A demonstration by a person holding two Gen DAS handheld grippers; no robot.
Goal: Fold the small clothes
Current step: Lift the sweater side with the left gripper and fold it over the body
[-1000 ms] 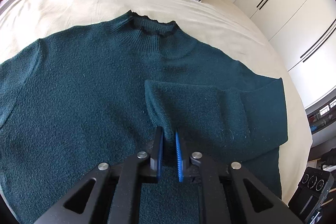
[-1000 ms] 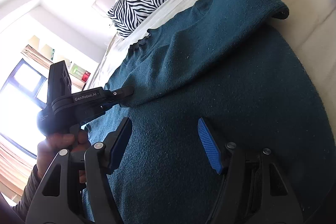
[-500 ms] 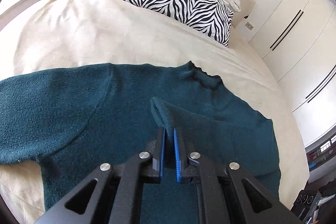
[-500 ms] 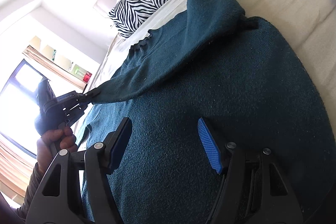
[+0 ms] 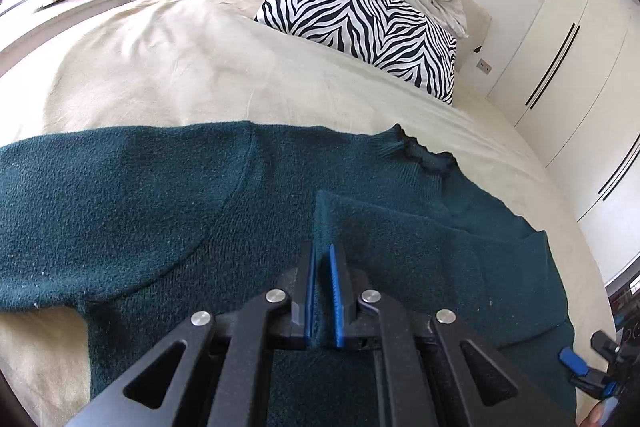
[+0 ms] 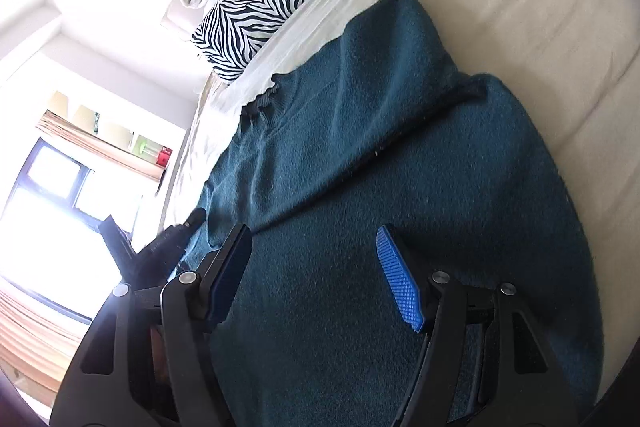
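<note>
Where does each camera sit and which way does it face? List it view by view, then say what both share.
Left wrist: rides the left gripper, looking along its shut fingers, which pinch a sleeve cuff, towards the headboard; the right gripper peeks in low right.
Right wrist: rides the right gripper, open over the teal sweater, facing the window; the left gripper shows at left.
Shared: sweater, zebra pillow, cream bed cover.

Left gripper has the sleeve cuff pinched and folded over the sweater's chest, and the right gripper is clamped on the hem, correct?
Not quite. The right gripper is open and holds nothing; its jaws stand apart above the teal sweater, as the right wrist view shows. The left gripper does have the sleeve cuff pinched and folded over the chest.
</note>
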